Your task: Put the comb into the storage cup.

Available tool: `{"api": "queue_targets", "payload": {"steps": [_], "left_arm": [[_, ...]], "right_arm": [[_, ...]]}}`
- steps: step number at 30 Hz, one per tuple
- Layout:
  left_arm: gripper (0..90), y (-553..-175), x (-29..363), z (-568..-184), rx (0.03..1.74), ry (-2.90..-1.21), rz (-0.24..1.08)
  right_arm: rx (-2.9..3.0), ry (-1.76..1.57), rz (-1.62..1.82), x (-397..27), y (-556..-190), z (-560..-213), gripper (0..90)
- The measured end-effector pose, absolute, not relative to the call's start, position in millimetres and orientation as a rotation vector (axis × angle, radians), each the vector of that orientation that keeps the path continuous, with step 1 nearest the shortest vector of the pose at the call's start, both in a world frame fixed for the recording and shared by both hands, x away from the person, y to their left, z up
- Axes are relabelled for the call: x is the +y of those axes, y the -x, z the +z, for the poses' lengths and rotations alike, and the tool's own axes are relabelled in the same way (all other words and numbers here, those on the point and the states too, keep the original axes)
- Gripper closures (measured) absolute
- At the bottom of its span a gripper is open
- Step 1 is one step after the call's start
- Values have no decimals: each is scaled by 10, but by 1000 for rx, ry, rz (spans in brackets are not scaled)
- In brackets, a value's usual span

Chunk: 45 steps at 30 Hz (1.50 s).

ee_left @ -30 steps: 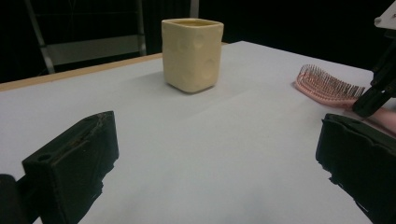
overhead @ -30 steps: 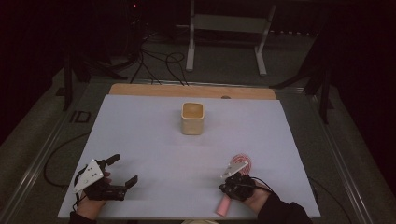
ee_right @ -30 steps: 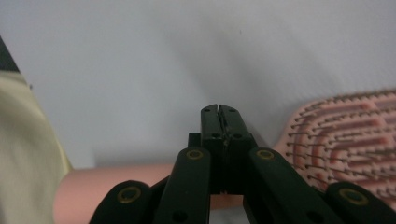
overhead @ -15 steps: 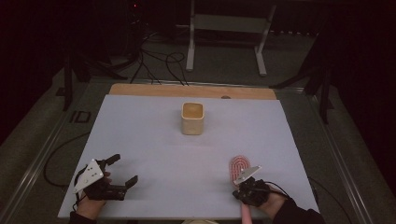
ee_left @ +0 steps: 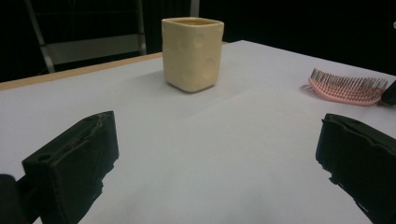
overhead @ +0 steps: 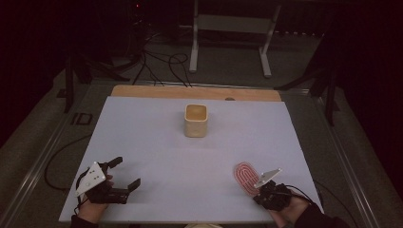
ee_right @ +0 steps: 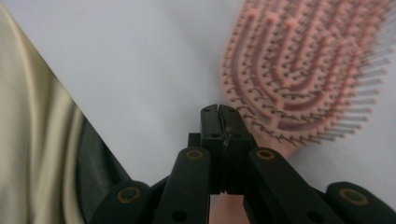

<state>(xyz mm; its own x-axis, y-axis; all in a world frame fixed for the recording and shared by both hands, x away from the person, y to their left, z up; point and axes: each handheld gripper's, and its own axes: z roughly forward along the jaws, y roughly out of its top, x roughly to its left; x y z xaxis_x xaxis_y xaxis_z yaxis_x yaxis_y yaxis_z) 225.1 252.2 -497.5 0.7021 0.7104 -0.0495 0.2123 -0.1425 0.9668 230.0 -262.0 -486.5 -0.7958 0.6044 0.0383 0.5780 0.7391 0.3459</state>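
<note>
Around us the room is dark, with cables on the grey floor [overhead: 157,71] and a pale metal stand [overhead: 233,35] behind the table [overhead: 157,142], whose white sheet leaves a strip of wood bare along its far edge. In the middle of that sheet stands a cream square cup [overhead: 196,120], upright, open at the top, its walls faintly dimpled as the left gripper view shows. We hold the pink hairbrush [overhead: 246,175] at the near right of the table, well apart from the cup: its flat oval head faces bristles up, the bristles set in nested loops with small rounded tips, and its narrow handle runs back between the right tongs [overhead: 264,190]. These tongs are closed tight on that handle, the two black jaws meeting just above it in the right gripper view. At the near left corner our left tongs [overhead: 124,173] hang just over the sheet, jaws wide apart with nothing between them, pointing toward the cup and the brush.
</note>
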Motion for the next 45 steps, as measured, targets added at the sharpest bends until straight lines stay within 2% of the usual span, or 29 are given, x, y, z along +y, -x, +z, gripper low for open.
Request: {"api": "queue_targets", "payload": {"steps": [14,27,33,41,45], "left_arm": [[3,-2253,2520,-4976,749,-1700,511],[3,-2256,2521,-4977,749,-1704,512],[3,-2257,2520,-4979,750,-1704,511],[3,-2258,2521,-4978,751,-1702,511],[3,-2260,2522,-4979,751,-1701,509]], "right_arm": [[2801,-1047,467,-2937,-2416,-4847,895],[2769,-1094,429,-3069,-2531,-4866,894],[2781,-1053,429,-3095,-2506,-4770,873],[2805,-983,405,-3122,-2489,-4681,779],[2826,-949,392,-3113,-2490,-4662,621]]}}
